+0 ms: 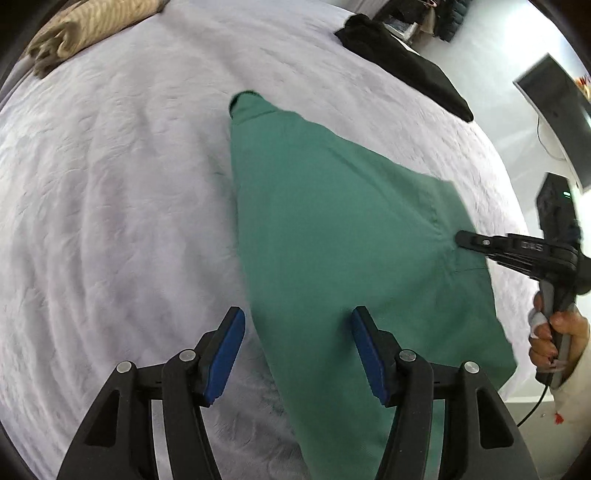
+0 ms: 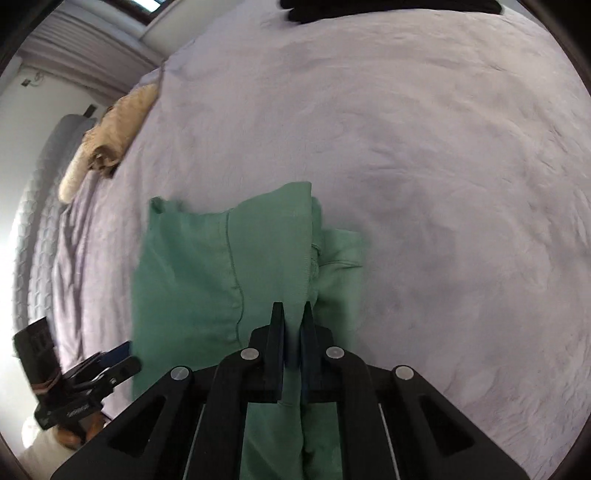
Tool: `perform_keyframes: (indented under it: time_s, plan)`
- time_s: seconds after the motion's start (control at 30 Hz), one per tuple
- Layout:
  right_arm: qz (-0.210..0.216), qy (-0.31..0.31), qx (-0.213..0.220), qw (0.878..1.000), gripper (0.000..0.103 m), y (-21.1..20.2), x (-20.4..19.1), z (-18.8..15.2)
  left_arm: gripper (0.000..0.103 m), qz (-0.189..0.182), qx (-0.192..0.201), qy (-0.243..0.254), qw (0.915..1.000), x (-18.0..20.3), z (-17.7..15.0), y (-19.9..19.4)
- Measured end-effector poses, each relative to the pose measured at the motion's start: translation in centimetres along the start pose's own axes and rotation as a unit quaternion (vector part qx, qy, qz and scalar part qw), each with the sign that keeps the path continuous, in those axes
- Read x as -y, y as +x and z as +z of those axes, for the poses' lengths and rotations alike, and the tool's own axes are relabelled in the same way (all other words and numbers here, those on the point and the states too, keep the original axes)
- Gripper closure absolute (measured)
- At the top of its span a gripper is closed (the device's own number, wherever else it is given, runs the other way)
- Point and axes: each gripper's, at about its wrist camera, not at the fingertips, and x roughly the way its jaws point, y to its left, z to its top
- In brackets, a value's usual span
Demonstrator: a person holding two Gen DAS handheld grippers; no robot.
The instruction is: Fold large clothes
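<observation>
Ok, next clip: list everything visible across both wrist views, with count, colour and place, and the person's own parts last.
green garment: one, green, partly folded on the bed, mid-frame.
bedspread: one, pale lilac-grey, covering the bed under everything.
black garment: one, black, at the bed's far edge.
tan cloth: one, beige, bunched near the bed's far corner.
monitor: one, dark, off the bed at the right of the left wrist view.
left gripper: one, black with blue pads, open over the green garment's edge.
right gripper: one, black, shut on a fold of the green garment.
hand: one, holding the right gripper's handle.
</observation>
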Motion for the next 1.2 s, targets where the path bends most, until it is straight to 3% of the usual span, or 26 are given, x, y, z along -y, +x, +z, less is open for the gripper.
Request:
perform_keyframes:
  time_s: [0.13, 0.23, 0.33, 0.47, 0.53, 0.6, 0.63, 0.67, 0.73, 0.77, 0.83, 0.93, 1.07, 1.2]
  plan:
    - [0.014, 0.023, -0.015, 1.000, 0.095, 2.1, 2.6, 0.0, 0.041, 0.015, -0.010, 0.001, 0.9998, 0.2, -0.4, -0.5]
    - [0.031, 0.044, -0.020, 0.998, 0.094, 1.1, 3.2, 0.0, 0.041, 0.028, -0.014, 0.033, 0.9990, 1.1, -1.3, -2.5]
    - [0.037, 0.064, -0.026, 0.997, 0.092, -0.6, 3.5, -0.3, 0.041, 0.013, -0.042, 0.061, 0.9972, 2.0, -3.3, -4.1]
    - [0.021, 0.037, -0.041, 0.998, 0.085, -3.6, 2.2, -2.0, 0.041, 0.020, -0.096, 0.091, 0.9910, 2.4, -7.5, -3.9]
    - [0.022, 0.015, -0.053, 0.998, 0.083, -5.2, 1.6, -3.7, 0.040, 0.022, -0.099, 0.082, 0.9915, 2.1, -8.9, -3.6]
    - [0.029, -0.002, -0.071, 0.997, 0.047, -6.3, 0.7, -5.9, 0.028, 0.027, -0.094, 0.062, 0.9933, 1.6, -9.4, -3.9]
    - [0.027, -0.008, -0.076, 0.997, 0.044, -6.6, 0.5, -6.7, 0.028, 0.030, -0.092, 0.052, 0.9939, 1.3, -9.7, -4.2]
    - [0.021, -0.014, -0.088, 0.996, 0.047, -6.7, 0.3, -8.0, 0.028, 0.028, -0.092, 0.043, 0.9944, 1.1, -9.9, -4.4]
    - [-0.003, -0.009, -0.109, 0.994, 0.085, -6.4, 0.9, -9.9, 0.028, 0.027, -0.090, 0.035, 0.9949, 0.7, -10.3, -4.6]
    - [-0.015, 0.001, -0.115, 0.993, 0.092, -6.1, 1.5, -10.6, 0.028, 0.028, -0.091, 0.032, 0.9950, 0.4, -10.8, -4.7]
    - [-0.017, 0.035, -0.115, 0.993, 0.092, -5.5, 2.9, -11.8, 0.027, 0.030, -0.093, 0.027, 0.9948, 0.3, -11.1, -4.5]
    - [-0.017, 0.061, -0.116, 0.991, 0.092, -4.4, 4.4, -12.5, 0.017, 0.048, -0.090, 0.030, 0.9944, 0.2, -11.0, -3.9]
    - [-0.026, 0.069, -0.118, 0.990, 0.092, -3.5, 4.9, -12.8, 0.017, 0.051, -0.100, 0.009, 0.9936, -0.2, -11.4, -3.8]
    - [-0.038, 0.068, -0.112, 0.991, 0.090, -5.2, 3.8, -12.2, 0.017, 0.063, -0.102, 0.016, 0.9927, 0.1, -11.6, -4.5]
